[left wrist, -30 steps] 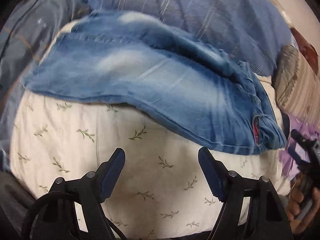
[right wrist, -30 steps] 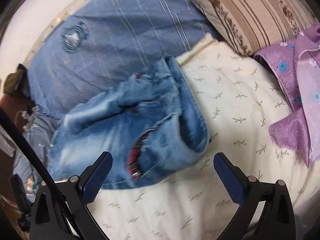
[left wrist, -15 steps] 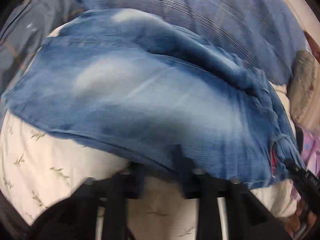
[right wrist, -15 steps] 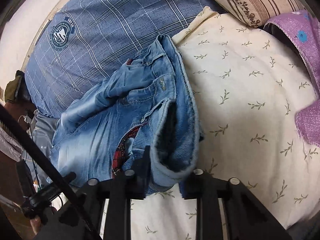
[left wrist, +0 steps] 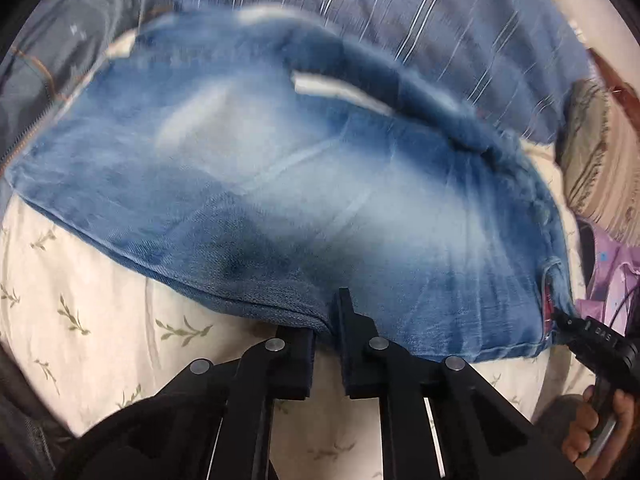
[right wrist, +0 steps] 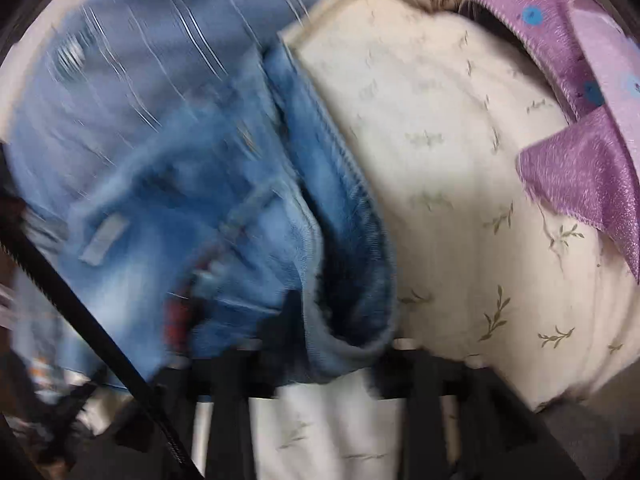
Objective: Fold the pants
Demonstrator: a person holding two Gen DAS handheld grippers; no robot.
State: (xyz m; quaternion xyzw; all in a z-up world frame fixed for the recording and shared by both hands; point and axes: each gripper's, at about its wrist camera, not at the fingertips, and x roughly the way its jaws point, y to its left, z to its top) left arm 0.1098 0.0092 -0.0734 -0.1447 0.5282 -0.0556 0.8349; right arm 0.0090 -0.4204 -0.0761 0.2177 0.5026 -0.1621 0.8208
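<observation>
Faded blue jeans (left wrist: 304, 184) lie folded on a cream leaf-print sheet (left wrist: 104, 320). My left gripper (left wrist: 326, 326) is shut on the jeans' near folded edge, lifting it slightly. In the right wrist view, blurred by motion, my right gripper (right wrist: 332, 364) is shut on the jeans' (right wrist: 200, 216) waistband end, where red plaid lining (right wrist: 176, 320) shows. The right gripper also shows at the far right of the left wrist view (left wrist: 592, 340), clamped on the waistband corner.
A blue plaid pillow (left wrist: 400, 20) lies behind the jeans. A striped beige pillow (left wrist: 600, 168) and a purple flowered garment (right wrist: 580, 128) are to the right. A grey garment (left wrist: 60, 60) lies at the left. A black cable (right wrist: 92, 332) crosses the right wrist view.
Both grippers moved in from open and closed on the jeans' near edge. Now they are lifting and shifting the cloth; both views are motion-blurred.
</observation>
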